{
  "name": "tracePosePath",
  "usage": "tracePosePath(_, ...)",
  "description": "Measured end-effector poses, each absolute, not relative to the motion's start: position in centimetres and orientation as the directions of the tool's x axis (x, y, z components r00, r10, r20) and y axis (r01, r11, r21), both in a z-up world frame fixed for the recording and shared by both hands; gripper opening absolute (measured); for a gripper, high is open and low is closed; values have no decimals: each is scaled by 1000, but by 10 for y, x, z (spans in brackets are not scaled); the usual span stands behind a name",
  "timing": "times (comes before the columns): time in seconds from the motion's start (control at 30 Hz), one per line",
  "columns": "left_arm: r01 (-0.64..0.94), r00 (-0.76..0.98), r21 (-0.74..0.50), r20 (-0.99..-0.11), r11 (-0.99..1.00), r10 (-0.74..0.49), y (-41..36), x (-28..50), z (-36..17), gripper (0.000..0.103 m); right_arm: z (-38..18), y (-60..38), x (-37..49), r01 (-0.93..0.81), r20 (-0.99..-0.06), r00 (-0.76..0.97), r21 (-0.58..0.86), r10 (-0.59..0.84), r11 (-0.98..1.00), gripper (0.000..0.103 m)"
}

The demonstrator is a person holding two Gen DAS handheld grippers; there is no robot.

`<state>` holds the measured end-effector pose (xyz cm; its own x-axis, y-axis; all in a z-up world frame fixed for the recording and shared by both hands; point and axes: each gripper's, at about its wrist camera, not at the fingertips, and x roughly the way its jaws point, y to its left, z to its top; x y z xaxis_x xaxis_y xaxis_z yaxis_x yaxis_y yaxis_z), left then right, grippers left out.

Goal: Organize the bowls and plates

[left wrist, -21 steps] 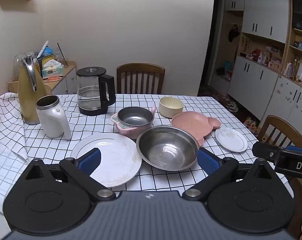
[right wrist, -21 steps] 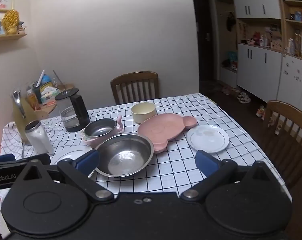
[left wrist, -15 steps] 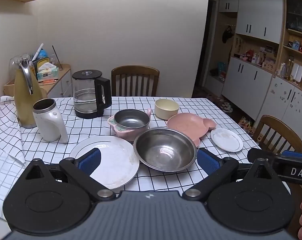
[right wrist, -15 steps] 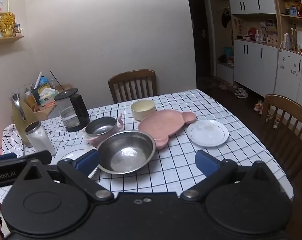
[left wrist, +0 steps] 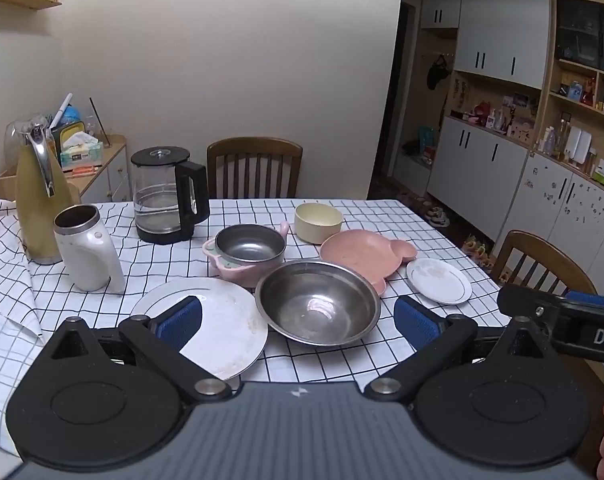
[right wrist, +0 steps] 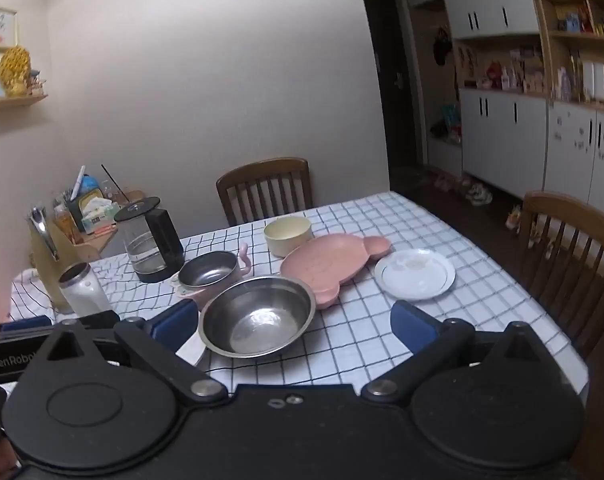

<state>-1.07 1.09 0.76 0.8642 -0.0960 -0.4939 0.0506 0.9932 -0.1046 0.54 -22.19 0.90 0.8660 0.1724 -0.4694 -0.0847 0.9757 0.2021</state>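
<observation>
On the checked tablecloth lie a large white plate [left wrist: 226,320], a big steel bowl [left wrist: 317,302] [right wrist: 258,316], a pink pot with a steel insert [left wrist: 248,250] [right wrist: 210,276], a cream bowl [left wrist: 317,222] [right wrist: 288,234], a pink bear-shaped plate [left wrist: 359,252] [right wrist: 325,264] and a small white plate [left wrist: 437,280] [right wrist: 413,274]. My left gripper [left wrist: 298,322] hovers open above the near table edge, over the large plate and steel bowl. My right gripper [right wrist: 294,324] is open too, near the steel bowl, holding nothing.
A glass kettle [left wrist: 168,196], a white mug [left wrist: 86,252] and a yellow thermos [left wrist: 40,200] stand at the left of the table. Wooden chairs stand at the far side [left wrist: 254,168] and at the right [right wrist: 573,248]. Cabinets line the right wall.
Both grippers have pulled back and risen a little, so the dishes sit slightly lower in both views. Nothing on the table has moved and both stay open.
</observation>
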Motion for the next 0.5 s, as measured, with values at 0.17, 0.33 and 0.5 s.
tracePosePath(0.17,69,873,-108,-474,992,-113,9,-14,10,103,13,-217,5,-73,-450,884,136,127,988,103)
tracePosePath(0.33,75,869,-118,-480,990,-123,10,-12,10,103,13,-214,8,-63,-468,877,119,112,991,103)
tracePosePath(0.5,79,871,-116,-475,990,-125,8,-12,10,103,13,-213,4,-70,-454,884,101,108,992,103)
